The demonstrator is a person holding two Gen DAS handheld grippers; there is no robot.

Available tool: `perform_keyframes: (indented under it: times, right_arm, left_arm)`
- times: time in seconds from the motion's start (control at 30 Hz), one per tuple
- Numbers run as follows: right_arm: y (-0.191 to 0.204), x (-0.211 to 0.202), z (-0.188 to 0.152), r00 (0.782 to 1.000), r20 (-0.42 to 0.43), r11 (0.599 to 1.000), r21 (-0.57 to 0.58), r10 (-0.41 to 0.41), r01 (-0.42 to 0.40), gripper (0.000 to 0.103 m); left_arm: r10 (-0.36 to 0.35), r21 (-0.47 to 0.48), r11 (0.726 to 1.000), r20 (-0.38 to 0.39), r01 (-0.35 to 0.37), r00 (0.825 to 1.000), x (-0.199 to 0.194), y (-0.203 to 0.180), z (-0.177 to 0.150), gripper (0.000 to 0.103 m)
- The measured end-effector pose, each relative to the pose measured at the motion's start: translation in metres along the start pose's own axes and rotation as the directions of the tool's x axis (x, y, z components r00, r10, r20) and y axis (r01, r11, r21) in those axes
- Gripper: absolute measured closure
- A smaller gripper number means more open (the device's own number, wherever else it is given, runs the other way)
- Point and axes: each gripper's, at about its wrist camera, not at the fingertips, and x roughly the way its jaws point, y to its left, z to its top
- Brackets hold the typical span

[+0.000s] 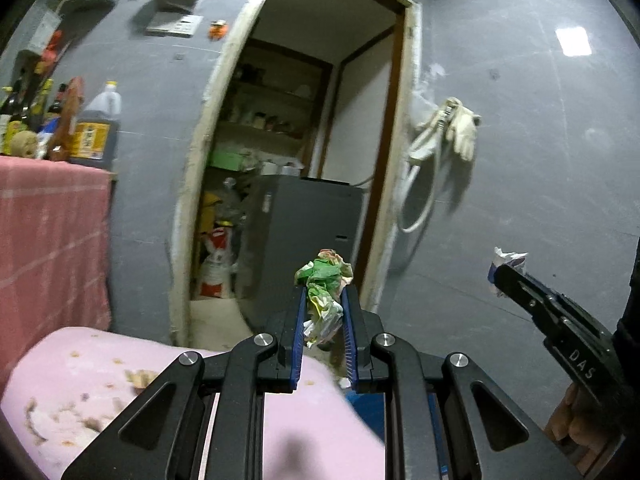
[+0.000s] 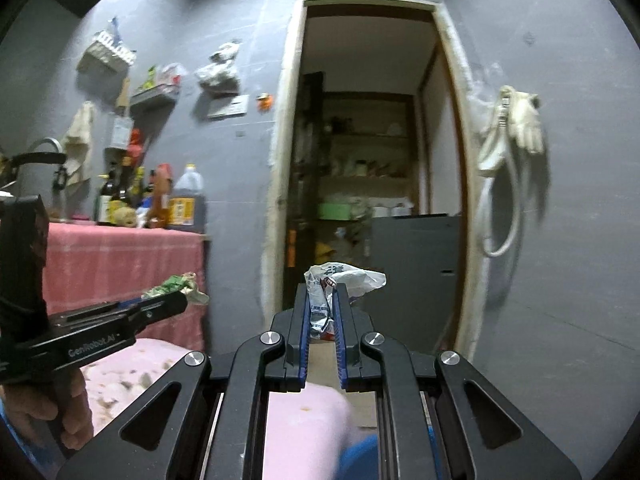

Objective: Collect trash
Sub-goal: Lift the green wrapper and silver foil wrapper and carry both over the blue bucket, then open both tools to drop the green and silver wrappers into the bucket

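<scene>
Left gripper (image 1: 323, 300), "GenRobot.AI", clamps green wrapper (image 1: 325, 280); right gripper (image 2: 322, 300) clamps white wrapper (image 2: 340, 280).

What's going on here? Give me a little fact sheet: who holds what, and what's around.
left gripper: shut on green wrapper
right gripper: shut on white wrapper
ahead: open doorway in grey wall
through doorway: shelves, grey cabinet
left side: bottles above pink cloth
beside door: gloves hanging on wall
</scene>
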Motion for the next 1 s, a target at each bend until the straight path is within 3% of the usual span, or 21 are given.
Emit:
perform_keyframes:
  times: [0.23,0.57,0.87,1.0]
  right_arm:
    - [-0.036,-0.008,-0.011,0.995,-0.016,0.995,0.011,-0.101,0.101,0.094]
    - [-0.088,-0.009,-0.044,0.979,-0.116,0.983,0.056,-0.167,0.175,0.094]
    - [-0.111,0.008,-0.075,0.952,-0.256,0.974,0.107,-0.167,0.199,0.093]
    - [-0.117,0.016,-0.084,0.936,-0.313,0.97,0.128,-0.159,0.207,0.093]
  left_arm:
    - [-0.085,0.015,0.996,-0.024,0.085,0.996,0.035,-0.043,-0.006,0.089]
    - [-0.128,0.012,0.991,-0.117,0.131,0.985,0.083,-0.075,-0.034,0.089]
    - [-0.149,-0.035,0.989,-0.292,0.145,0.945,0.125,-0.082,-0.071,0.089]
    - [-0.161,-0.032,0.986,-0.379,0.161,0.911,0.139,-0.086,-0.086,0.088]
